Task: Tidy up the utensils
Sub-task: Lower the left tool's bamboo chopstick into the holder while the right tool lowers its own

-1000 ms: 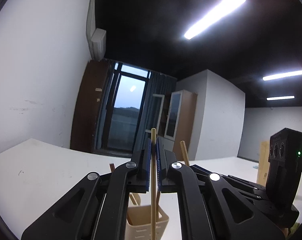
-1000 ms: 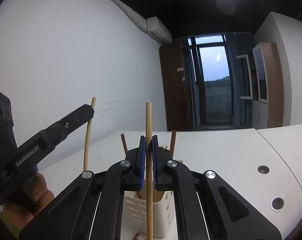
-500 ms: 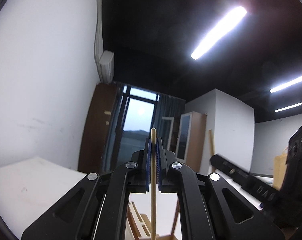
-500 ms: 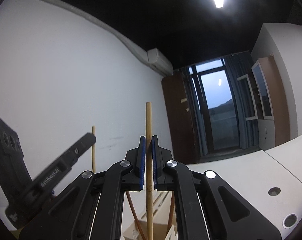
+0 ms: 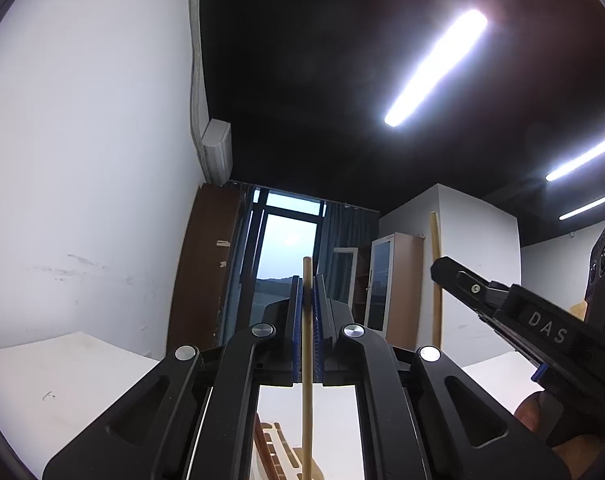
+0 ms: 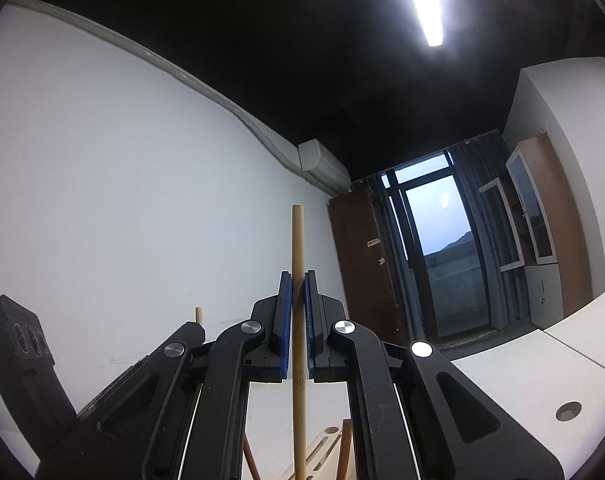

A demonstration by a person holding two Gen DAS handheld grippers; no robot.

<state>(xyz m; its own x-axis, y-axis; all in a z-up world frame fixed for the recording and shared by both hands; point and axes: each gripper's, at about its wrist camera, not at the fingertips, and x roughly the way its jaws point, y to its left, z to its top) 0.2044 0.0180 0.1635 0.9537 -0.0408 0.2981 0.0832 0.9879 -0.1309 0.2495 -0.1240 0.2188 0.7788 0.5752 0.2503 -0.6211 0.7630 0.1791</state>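
Bamboo chopsticks point(image 5: 307, 320) point(image 6: 297, 280) are clamped upright in both grippers point(image 5: 307, 292) point(image 6: 297, 292); I am lowering them next into the holder point(image 6: 322, 452), I judge.

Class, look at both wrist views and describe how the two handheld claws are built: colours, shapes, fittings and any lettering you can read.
Both the left claw and the right claw are matte black, with angular linkage arms joined by round silver pivot pins and blue ribbed pads lining the fingers. Seen from the left wrist view, the right claw carries pale lettering reading "DAS". No cables or sleeves show.
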